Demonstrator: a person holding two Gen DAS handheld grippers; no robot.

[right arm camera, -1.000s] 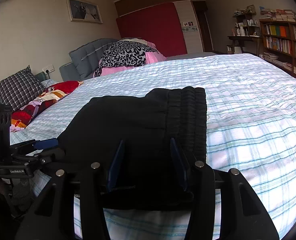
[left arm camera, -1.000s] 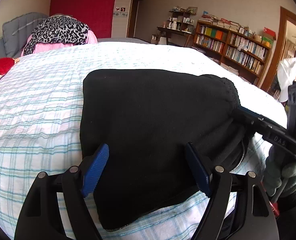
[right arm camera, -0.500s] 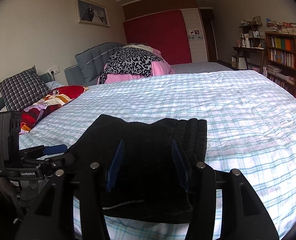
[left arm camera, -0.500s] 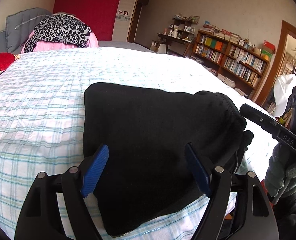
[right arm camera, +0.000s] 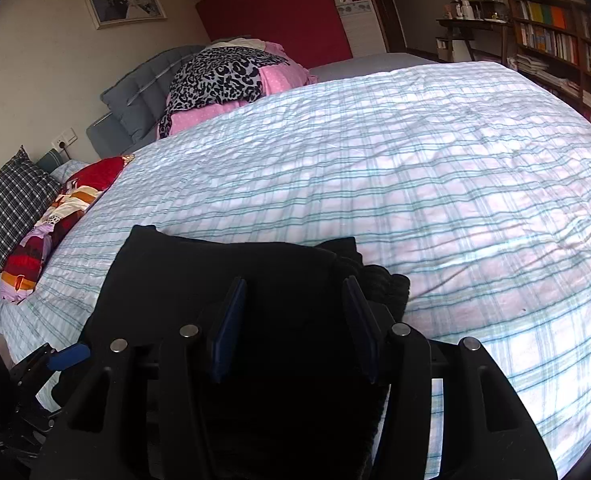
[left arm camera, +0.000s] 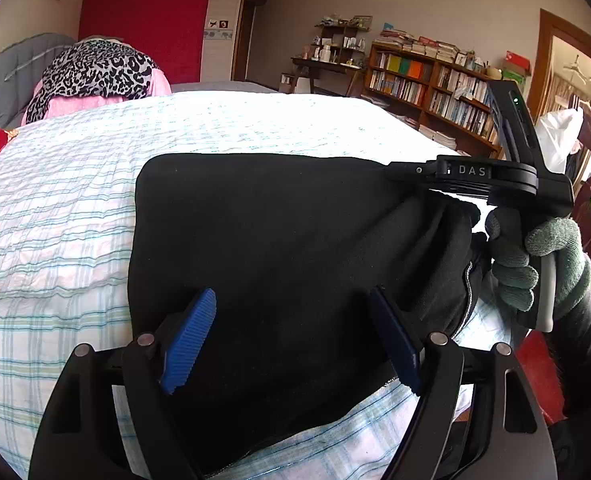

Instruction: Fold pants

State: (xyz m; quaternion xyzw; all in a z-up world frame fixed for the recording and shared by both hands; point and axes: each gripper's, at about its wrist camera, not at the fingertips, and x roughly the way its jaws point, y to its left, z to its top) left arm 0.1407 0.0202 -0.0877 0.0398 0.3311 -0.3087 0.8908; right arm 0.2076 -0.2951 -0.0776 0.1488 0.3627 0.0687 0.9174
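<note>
The black pants (left arm camera: 279, 240) lie folded into a compact stack near the front edge of the plaid bed (left arm camera: 55, 208). My left gripper (left arm camera: 295, 336) is open, its blue pads either side of the stack's near part, not clamping it. In the left wrist view my right gripper (left arm camera: 407, 172) reaches in from the right at the stack's far right corner, over the fabric. In the right wrist view the right gripper (right arm camera: 295, 332) is open above the pants (right arm camera: 223, 276), with the ribbed waistband (right arm camera: 383, 284) bunched to the right.
A leopard-print and pink bedding pile (right arm camera: 231, 80) lies at the headboard. A plaid pillow (right arm camera: 11, 204) and red patterned cloth (right arm camera: 67, 208) lie along the bed's left side. Bookshelves (left arm camera: 435, 88) and a desk stand along the far wall. A gloved hand (left arm camera: 535, 264) holds the right gripper.
The right gripper has risen and tilted down over the pants, moving to the stack's far right corner. The waistband side has bunched up. The left gripper has hardly moved.
</note>
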